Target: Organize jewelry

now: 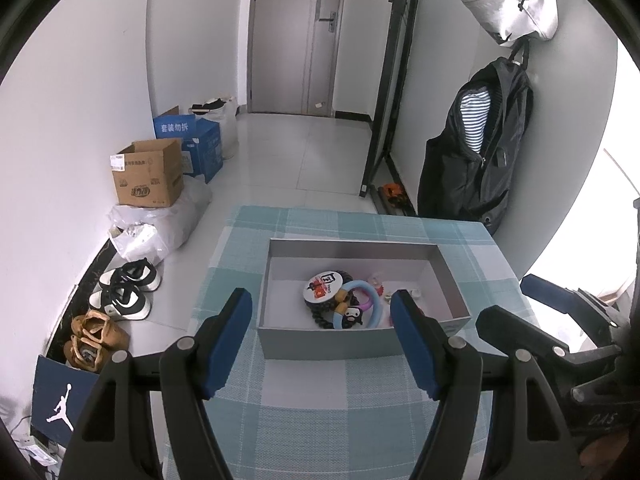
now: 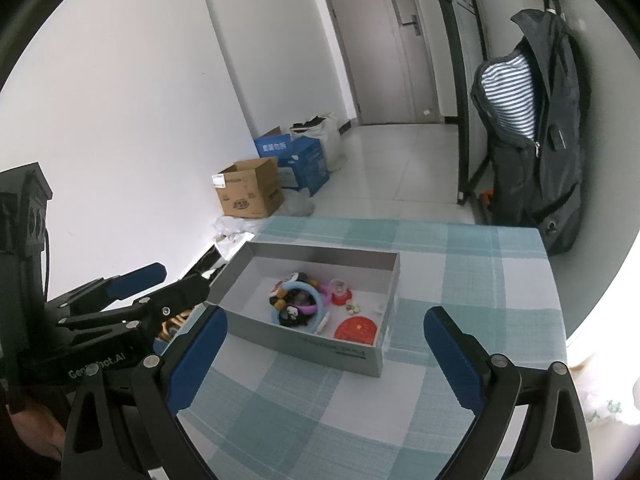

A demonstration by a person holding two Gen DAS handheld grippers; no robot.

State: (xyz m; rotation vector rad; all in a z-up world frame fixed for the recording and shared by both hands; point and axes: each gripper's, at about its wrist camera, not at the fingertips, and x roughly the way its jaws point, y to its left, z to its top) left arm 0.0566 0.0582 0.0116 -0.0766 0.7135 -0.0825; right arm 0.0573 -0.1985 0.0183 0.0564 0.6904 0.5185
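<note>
A grey open box (image 1: 320, 342) (image 2: 352, 354) stands on a teal checked tablecloth (image 1: 304, 412) (image 2: 320, 412). Inside lie a blue ring (image 1: 362, 286) (image 2: 316, 300), a round badge (image 1: 323, 286), a black chain (image 1: 320, 318), a red disc (image 2: 357, 328), a small red-and-pink trinket (image 2: 340, 290) and a few tiny pieces. My left gripper (image 1: 322, 340) is open and empty just before the box's near wall; it also shows in the right wrist view (image 2: 160, 280). My right gripper (image 2: 326, 354) is open and empty, near the box's front; it shows in the left wrist view (image 1: 532, 300).
The table's far edge (image 1: 360, 214) drops to a tiled floor. Cardboard boxes (image 1: 150, 174), plastic bags (image 1: 160, 224) and shoes (image 1: 124, 292) lie along the left wall. A dark jacket (image 1: 480, 152) hangs at the right, beside a black frame (image 1: 384, 120).
</note>
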